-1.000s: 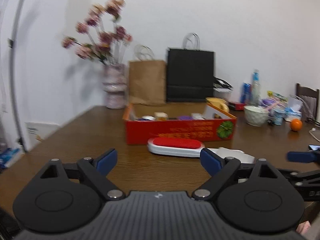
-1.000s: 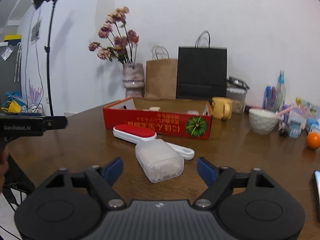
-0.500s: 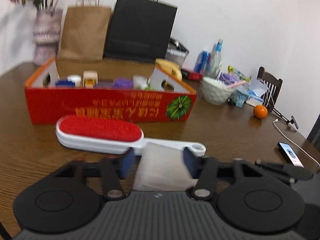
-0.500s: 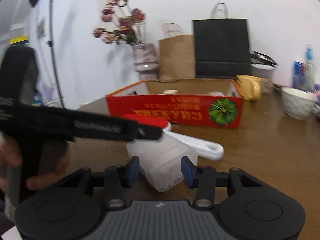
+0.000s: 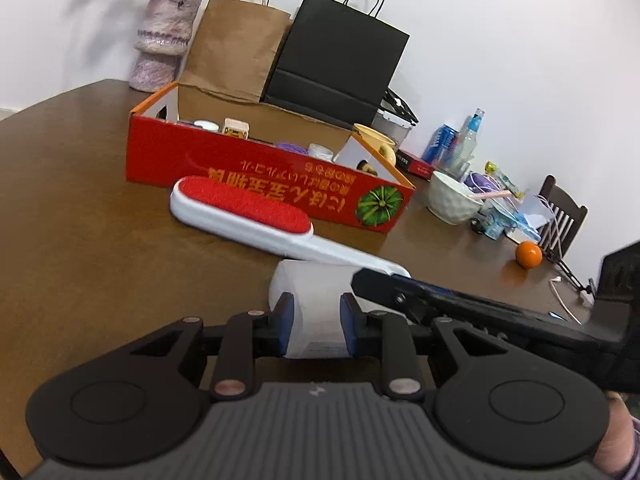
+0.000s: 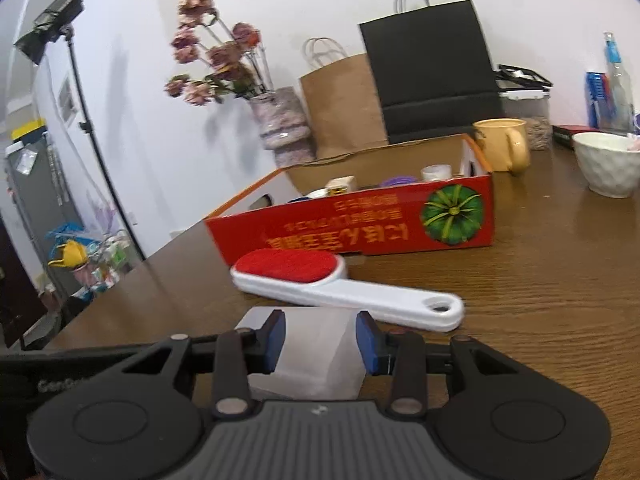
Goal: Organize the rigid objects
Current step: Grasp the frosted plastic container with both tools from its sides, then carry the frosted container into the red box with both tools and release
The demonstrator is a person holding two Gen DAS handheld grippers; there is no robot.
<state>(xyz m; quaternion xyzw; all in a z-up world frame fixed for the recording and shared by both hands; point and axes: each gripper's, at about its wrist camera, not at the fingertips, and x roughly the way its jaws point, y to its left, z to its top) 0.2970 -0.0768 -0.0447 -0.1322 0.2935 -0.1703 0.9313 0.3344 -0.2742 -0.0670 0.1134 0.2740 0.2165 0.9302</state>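
Note:
A white translucent plastic container [image 5: 316, 312] sits on the wooden table, and both grippers are shut on it. My left gripper [image 5: 317, 326] clamps it between its blue pads. My right gripper [image 6: 321, 342] clamps the same container [image 6: 316, 352] from the other side; its arm crosses the left wrist view at the right. A white lint brush with a red pad [image 5: 244, 208] lies just beyond the container, also in the right wrist view [image 6: 320, 280]. Behind it stands a red cardboard box [image 5: 260, 172] holding several small items, also in the right wrist view [image 6: 360, 228].
A vase of dried flowers [image 6: 280, 120], a brown paper bag [image 5: 236, 48] and a black bag [image 5: 340, 64] stand behind the box. A yellow mug [image 6: 502, 144], a white bowl [image 5: 452, 200], bottles, an orange [image 5: 528, 254] and a chair [image 5: 564, 216] are to the right.
Both grippers moved in from open positions and closed on the white container. The views have tilted and come nearer to the lint brush and the box.

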